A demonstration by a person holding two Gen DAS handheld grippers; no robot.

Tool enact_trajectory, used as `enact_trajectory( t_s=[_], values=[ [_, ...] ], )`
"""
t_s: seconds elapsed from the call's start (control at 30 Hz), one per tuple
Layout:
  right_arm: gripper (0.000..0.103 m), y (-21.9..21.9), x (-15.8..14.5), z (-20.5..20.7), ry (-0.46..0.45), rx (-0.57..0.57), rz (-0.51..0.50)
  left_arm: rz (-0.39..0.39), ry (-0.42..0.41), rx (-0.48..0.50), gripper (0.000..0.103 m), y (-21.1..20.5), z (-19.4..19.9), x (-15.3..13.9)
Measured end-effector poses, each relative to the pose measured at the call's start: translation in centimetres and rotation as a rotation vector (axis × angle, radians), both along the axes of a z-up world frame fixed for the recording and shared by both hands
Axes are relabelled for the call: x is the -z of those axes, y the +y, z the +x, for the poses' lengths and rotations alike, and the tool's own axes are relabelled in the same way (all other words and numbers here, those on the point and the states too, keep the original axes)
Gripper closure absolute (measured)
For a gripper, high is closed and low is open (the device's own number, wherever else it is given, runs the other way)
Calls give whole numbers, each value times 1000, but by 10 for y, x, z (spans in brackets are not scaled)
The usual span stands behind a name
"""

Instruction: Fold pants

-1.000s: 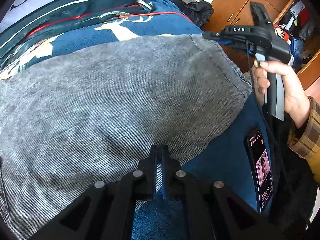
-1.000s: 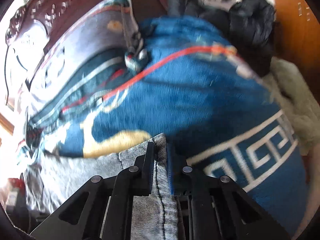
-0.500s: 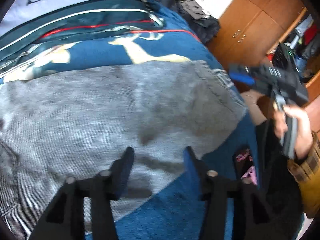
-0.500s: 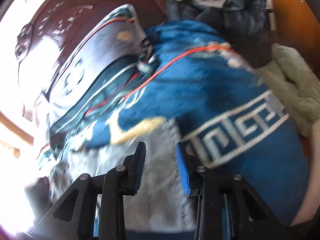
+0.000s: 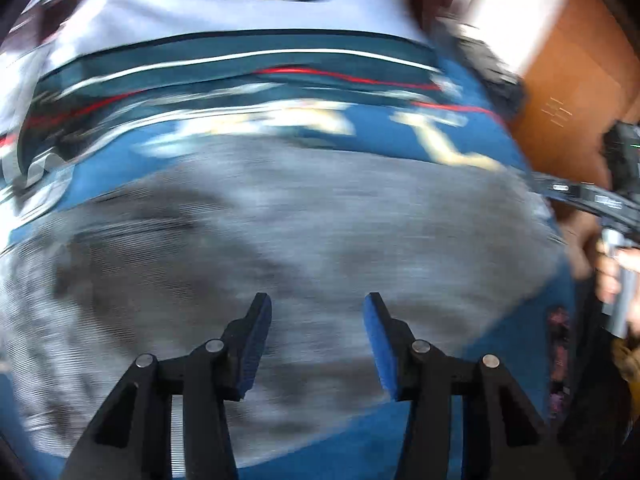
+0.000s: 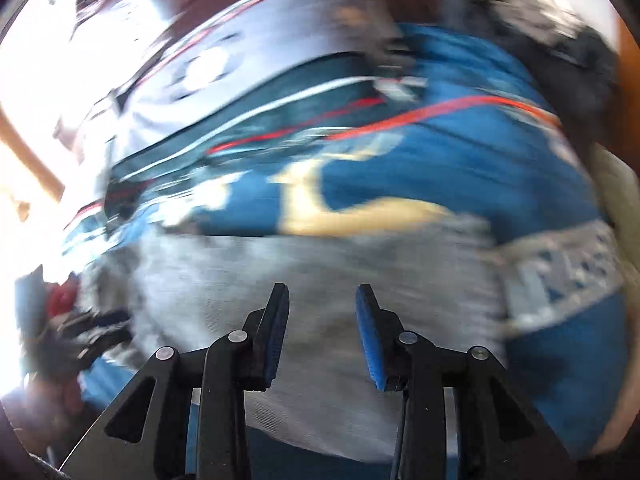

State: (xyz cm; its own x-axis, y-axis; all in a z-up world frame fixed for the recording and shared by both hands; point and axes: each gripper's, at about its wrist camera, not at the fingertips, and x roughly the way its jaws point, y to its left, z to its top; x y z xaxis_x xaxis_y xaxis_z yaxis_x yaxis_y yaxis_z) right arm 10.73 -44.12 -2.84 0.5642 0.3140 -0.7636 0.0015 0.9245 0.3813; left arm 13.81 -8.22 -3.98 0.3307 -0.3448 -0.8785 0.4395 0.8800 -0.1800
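Grey pants (image 5: 320,220) lie spread flat on a blue patterned blanket (image 5: 460,360); both views are blurred by motion. My left gripper (image 5: 318,300) hovers above the near part of the pants, its jaws apart and closing, with nothing between the blue pads. In the right wrist view the pants (image 6: 320,272) fill the lower middle. My right gripper (image 6: 323,290) hangs over them, jaws apart and opening, holding nothing. The right gripper (image 5: 600,200) also shows at the right edge of the left wrist view, beyond the pants' right end, held by a hand (image 5: 616,276).
A phone (image 5: 558,360) lies on the blanket right of the pants. A striped pillow (image 5: 240,68) and a pale pillow (image 5: 240,8) lie beyond them. A wooden wardrobe (image 5: 580,80) stands at the right. Dark clothes (image 6: 560,32) are heaped at the bed's far corner.
Both grippers let go of the pants' edge, opened, and lifted back. The pants now lie flat on the blanket. Both cameras swung, so more of the pillows shows.
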Motion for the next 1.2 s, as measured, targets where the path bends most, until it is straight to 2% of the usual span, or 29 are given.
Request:
enact_trajectory(
  t_s=[0.07,0.1,0.13,0.2,0.3,0.47,0.5,0.53,0.6,0.67,0.77,0.83,0.9,1.0,1.07,1.13,1.2],
  values=[
    [69,37,-3,32,3,-105,80,25,30,-79,55,31,8,13],
    [68,56,-1,49,11,-157,114,18,58,-98,61,40,9,24],
    [63,73,1,64,20,-212,135,16,74,-104,67,46,6,34],
    [60,124,7,98,34,-327,126,21,10,-87,68,46,-6,39],
    [60,183,24,144,118,-412,97,61,-19,-39,68,43,-10,41],
    [61,235,46,189,203,-478,35,-67,32,-67,68,63,0,44],
    [65,247,53,196,236,-512,19,-78,36,-68,68,65,1,45],
    [86,257,56,198,264,-541,5,-78,34,-64,68,62,2,45],
    [92,271,59,200,264,-581,-90,-65,25,-54,68,60,1,45],
    [95,274,54,202,216,-544,-133,-54,20,-48,68,58,1,46],
    [96,262,46,213,120,-395,-104,-55,19,-45,68,58,3,47],
    [96,257,50,214,142,-372,-99,-55,14,-42,68,62,-3,46],
    [93,256,46,206,122,-369,-124,-55,12,-42,68,62,-3,46],
    [90,237,24,172,72,-364,-10,-57,14,-47,68,61,-5,45],
    [79,224,22,138,71,-372,18,-51,11,-48,68,60,-6,45],
    [74,214,33,111,100,-365,11,-43,4,-48,68,58,-8,46],
    [72,206,61,91,177,-334,-17,-41,-10,-49,68,56,-11,46]
  ],
)
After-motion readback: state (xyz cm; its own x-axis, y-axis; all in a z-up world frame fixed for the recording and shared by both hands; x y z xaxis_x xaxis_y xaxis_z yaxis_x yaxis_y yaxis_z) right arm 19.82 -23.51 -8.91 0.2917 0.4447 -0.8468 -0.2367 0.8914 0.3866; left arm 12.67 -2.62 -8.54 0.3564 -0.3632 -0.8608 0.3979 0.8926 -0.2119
